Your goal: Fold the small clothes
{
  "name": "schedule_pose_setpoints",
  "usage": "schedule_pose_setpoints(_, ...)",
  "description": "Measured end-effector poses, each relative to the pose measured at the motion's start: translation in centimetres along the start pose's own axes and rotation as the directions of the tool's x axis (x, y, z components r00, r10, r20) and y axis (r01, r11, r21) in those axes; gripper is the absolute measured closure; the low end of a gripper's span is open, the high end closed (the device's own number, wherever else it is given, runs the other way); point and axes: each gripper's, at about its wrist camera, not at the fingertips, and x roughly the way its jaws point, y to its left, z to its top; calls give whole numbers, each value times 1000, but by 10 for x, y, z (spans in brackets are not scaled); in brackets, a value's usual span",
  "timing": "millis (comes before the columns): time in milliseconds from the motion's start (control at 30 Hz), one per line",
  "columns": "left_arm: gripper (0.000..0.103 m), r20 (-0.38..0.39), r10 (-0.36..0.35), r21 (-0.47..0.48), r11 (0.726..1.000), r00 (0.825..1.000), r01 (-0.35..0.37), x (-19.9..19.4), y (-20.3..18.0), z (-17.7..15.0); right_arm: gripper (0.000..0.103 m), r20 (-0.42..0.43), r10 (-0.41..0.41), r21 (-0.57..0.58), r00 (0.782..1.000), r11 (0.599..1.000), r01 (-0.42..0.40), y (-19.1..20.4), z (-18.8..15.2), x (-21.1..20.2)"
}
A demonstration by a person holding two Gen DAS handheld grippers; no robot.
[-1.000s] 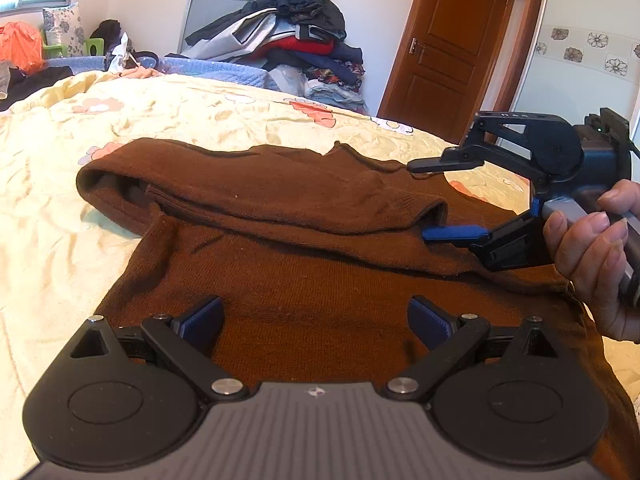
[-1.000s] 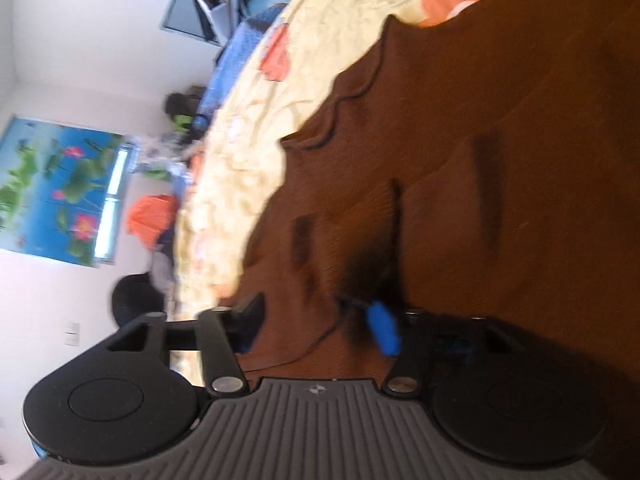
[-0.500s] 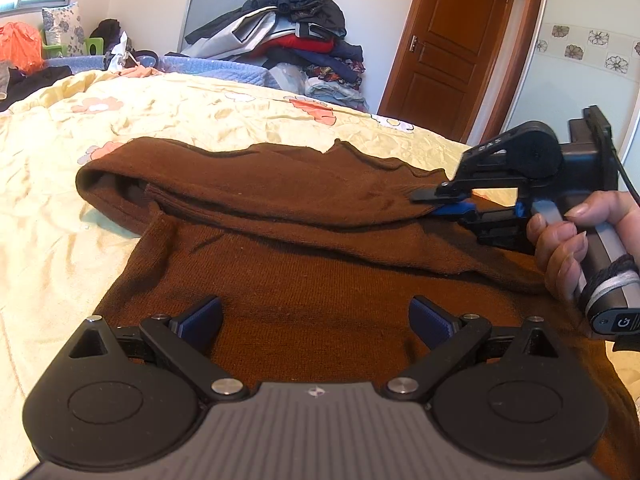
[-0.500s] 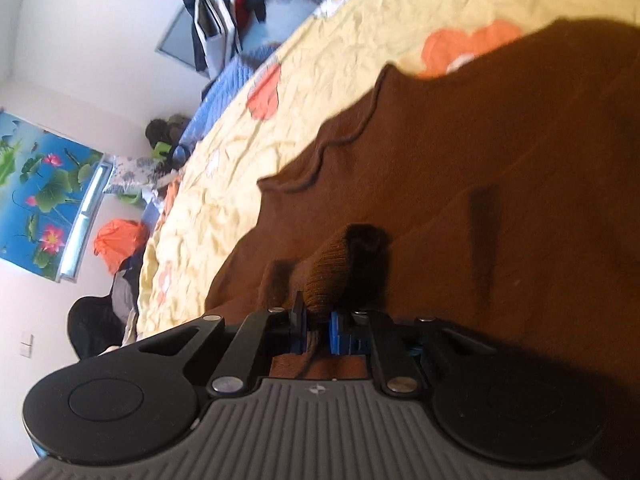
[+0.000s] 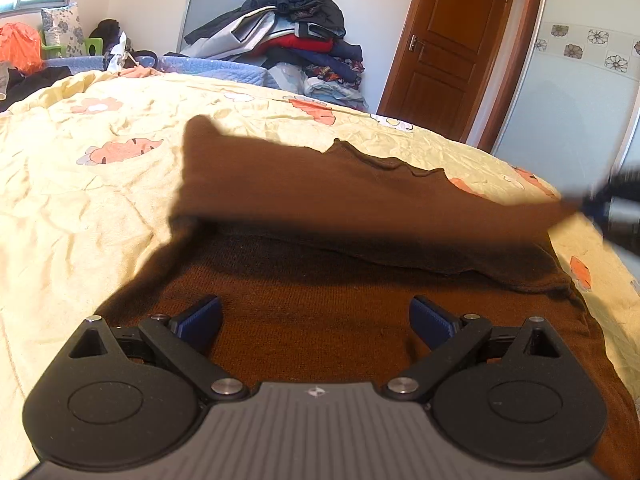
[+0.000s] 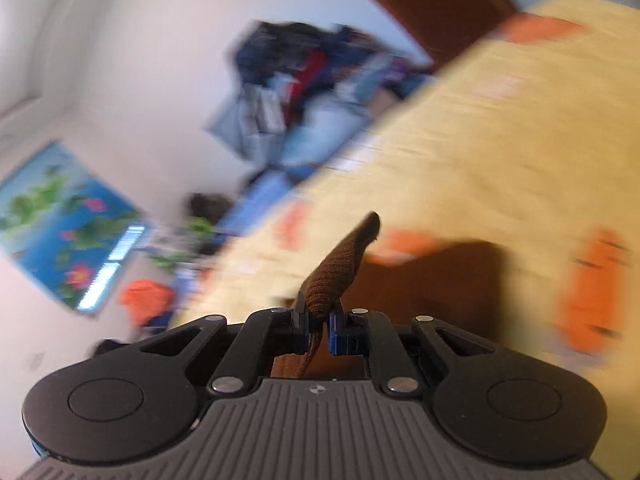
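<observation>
Pulling the brown sweater's sleeve [image 6: 344, 268] out sideways, I'm pinching its cuff tight in my right gripper [image 6: 319, 330] while my left gripper [image 5: 316, 316] is hanging wide open over the sweater [image 5: 320, 320] body spread on the yellow bedsheet [image 5: 80, 200].

Your left gripper [image 5: 316, 318]: black linkage arms, silver screws, ribbed grey housing behind blue pads [image 5: 200, 314]; right gripper [image 6: 319, 330] matches.

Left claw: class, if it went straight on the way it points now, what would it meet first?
Probably the brown sweater lying flat on the bed; the open left claw points down over it. Depth is uncertain.
</observation>
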Motion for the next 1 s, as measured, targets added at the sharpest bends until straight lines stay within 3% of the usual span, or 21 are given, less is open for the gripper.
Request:
schedule_pose_setpoints(100, 2, 24, -26, -16, 1000, 999, 26, -11, 8, 13, 88, -14, -47, 13, 999, 999, 47, -15, -15, 3)
schedule_pose_setpoints(233, 2, 108, -8, -180, 983, 994, 27, -17, 42, 53, 88, -30, -32, -9, 999, 999, 32, -15, -23, 5)
schedule_pose_setpoints(333, 2, 13, 40, -236, 971, 999, -36, 20, 64, 87, 88, -29, -32, -12, 999, 999, 32, -15, -24, 5)
schedule_pose_setpoints(400, 3, -98, 21, -254, 966, 995, -45, 55, 76, 104, 88, -22, -17, 3, 1000, 1000, 18, -13, -21, 7)
schedule_pose_setpoints(433, 14, -146, 13, -246, 968, 989, -49, 70, 78, 109, 88, -18, -10, 7, 1000, 1000, 10, -17, -18, 3)
schedule_pose_setpoints(467, 64, -185, 27, -215, 974, 982, -67, 81, 77, 111, 88, -13, -5, 5, 1000, 1000, 5, -15, -17, 2)
schedule_pose_setpoints(500, 79, -225, 49, -172, 981, 973, -89, 91, 75, 112, 88, -8, -1, 0, 1000, 1000, 1, -13, -14, -1)
schedule_pose_setpoints(567, 85, -189, 107, -114, 985, 976, -130, 90, 67, 118, 88, 23, 5, -32, 1000, 999, -4, -6, -11, -7)
schedule_pose_setpoints(667, 86, -170, 235, 39, 972, 957, -232, 98, 54, 114, 88, 26, -25, -96, 999, 995, 27, -3, -9, -9)
schedule_pose_setpoints(800, 84, -61, 292, 194, 941, 954, -276, 92, 37, 101, 88, -54, -151, -148, 987, 979, 141, -15, -21, 18)
schedule_pose_setpoints(900, 59, -17, 330, 171, 931, 944, -323, 76, 37, 96, 88, -17, -180, -189, 983, 966, 174, -5, -29, 25)
schedule_pose_setpoints(933, 38, -4, 339, 153, 930, 941, -335, 71, 39, 95, 88, 14, -203, -228, 979, 953, 201, 5, -32, 26)
schedule_pose_setpoints(967, 23, 9, 343, 133, 930, 939, -342, 66, 42, 94, 88, 54, -229, -286, 972, 929, 235, 19, -36, 28)
schedule_pose_setpoints(1000, 22, 22, 341, 115, 933, 940, -341, 61, 45, 93, 85, 87, -242, -354, 966, 899, 257, 36, -41, 32)
